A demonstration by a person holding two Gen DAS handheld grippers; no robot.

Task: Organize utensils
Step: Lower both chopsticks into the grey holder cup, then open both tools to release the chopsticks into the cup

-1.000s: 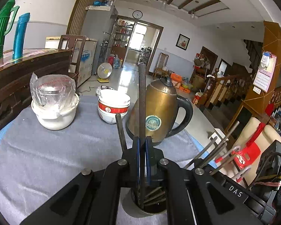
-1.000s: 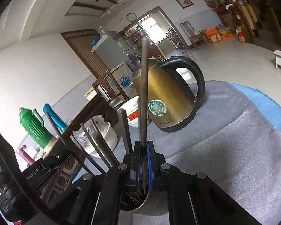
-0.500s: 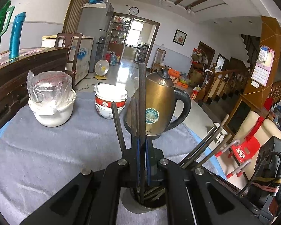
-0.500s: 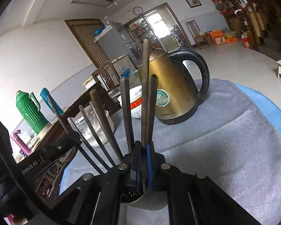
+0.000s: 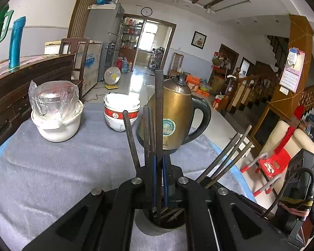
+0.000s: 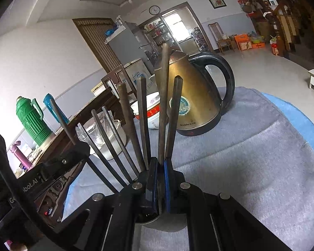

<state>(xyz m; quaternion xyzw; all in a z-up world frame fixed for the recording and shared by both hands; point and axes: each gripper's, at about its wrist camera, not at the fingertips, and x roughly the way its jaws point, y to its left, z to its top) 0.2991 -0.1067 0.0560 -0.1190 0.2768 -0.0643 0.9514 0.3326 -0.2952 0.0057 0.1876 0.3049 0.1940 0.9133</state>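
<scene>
In the left wrist view my left gripper (image 5: 159,179) is shut on a dark chopstick (image 5: 158,108) that stands upright, its lower end inside a metal cup (image 5: 148,229) right under the jaws. Several more chopsticks (image 5: 226,159) lean out of that cup. In the right wrist view my right gripper (image 6: 161,179) is shut on another dark chopstick (image 6: 164,96), also upright over the same cup (image 6: 167,227). Several chopsticks (image 6: 127,125) fan out to its left. The left gripper's black body (image 6: 31,184) sits close at the left.
A brass-coloured kettle (image 5: 178,115) stands just behind the cup on the grey cloth (image 5: 52,167). Stacked bowls (image 5: 121,113) and a white pot with a bagged lid (image 5: 56,113) stand further left. A dark wooden sideboard (image 5: 21,83) with a green flask (image 6: 31,121) runs alongside.
Both grippers stay shut on their chopsticks over the cup. The right gripper has rolled slightly, and more of the leaning chopsticks now show in its view.
</scene>
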